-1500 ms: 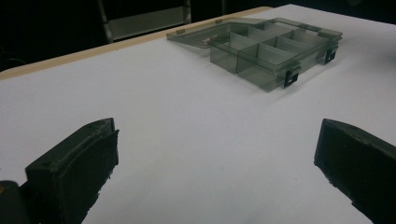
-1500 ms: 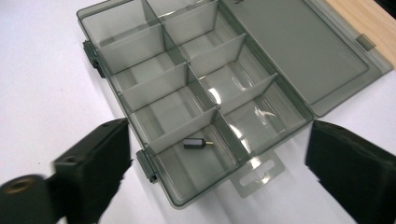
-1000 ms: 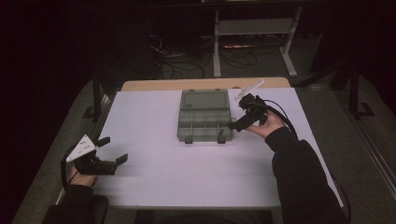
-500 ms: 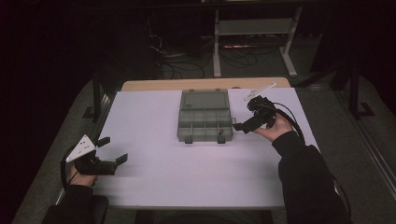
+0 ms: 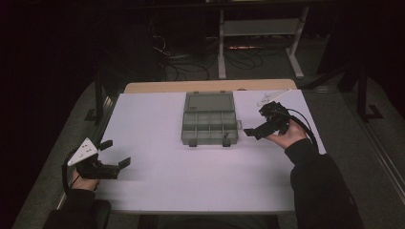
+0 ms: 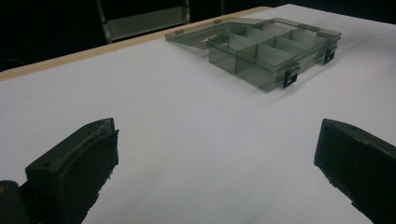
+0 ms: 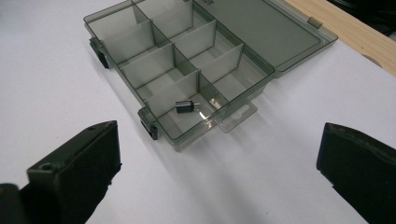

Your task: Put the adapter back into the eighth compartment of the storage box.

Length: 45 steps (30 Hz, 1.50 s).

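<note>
We count one organizer box (image 7: 187,70) | eight compartments | one small black part (image 7: 185,107) | two latches | two grippers

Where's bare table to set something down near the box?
Bare white table lies between the left gripper and the box, and along the near edge. It is tighter between the box and the right gripper.

A smoky-grey clear plastic compartment box (image 5: 209,118) lies flat on the white table, its lid folded open and lying flat on the far side. A small black cylindrical part (image 7: 185,107) rests in the near right-hand corner compartment.
</note>
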Motion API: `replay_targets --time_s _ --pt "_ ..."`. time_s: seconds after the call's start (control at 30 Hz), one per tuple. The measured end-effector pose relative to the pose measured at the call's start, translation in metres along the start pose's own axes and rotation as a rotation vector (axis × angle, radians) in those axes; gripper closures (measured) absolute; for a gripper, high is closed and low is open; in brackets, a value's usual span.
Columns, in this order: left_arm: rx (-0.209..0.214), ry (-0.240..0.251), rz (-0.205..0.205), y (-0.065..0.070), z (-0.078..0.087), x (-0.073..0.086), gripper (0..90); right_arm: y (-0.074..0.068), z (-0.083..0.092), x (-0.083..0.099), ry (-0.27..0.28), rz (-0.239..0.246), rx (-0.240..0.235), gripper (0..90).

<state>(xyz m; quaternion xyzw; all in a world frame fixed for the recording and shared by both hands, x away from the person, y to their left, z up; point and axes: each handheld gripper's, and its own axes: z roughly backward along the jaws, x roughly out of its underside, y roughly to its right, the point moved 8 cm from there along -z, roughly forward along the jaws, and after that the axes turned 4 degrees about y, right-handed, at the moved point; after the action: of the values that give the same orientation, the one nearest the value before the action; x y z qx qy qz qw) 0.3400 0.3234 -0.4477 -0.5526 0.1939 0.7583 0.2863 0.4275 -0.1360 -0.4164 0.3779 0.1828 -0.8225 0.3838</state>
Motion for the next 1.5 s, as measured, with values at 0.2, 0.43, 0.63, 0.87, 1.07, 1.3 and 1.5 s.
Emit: replay_targets --time_s 0.2,0.43,0.63,0.87,1.07,1.3,1.5 --pt "0.0 0.0 0.001 0.0 0.0 0.0 0.0 -0.001 0.004 0.005 0.006 -0.001 0.002 0.0" --pt "0.0 0.001 0.0 0.0 0.0 0.0 0.0 0.0 0.011 0.012 0.027 -0.008 0.019 0.0" --pt "0.0 0.0 0.0 0.0 0.0 0.0 0.0 0.0 0.016 0.018 0.031 -0.023 0.022 0.0" --pt "0.0 0.0 0.0 0.0 0.0 0.0 0.0 0.001 0.022 0.027 0.033 -0.041 0.017 0.0" --pt "0.0 -0.001 0.0 0.0 0.0 0.0 0.0 0.001 0.027 0.035 0.042 -0.057 0.014 0.0" --pt "0.0 0.0 -0.001 0.0 0.0 0.0 0.0 -0.003 0.031 0.05 0.062 -0.071 0.018 0.0" --pt "0.002 -0.003 -0.003 0.0 0.0 0.0 0.0 -0.004 0.035 0.061 0.085 -0.089 0.02 0.0"
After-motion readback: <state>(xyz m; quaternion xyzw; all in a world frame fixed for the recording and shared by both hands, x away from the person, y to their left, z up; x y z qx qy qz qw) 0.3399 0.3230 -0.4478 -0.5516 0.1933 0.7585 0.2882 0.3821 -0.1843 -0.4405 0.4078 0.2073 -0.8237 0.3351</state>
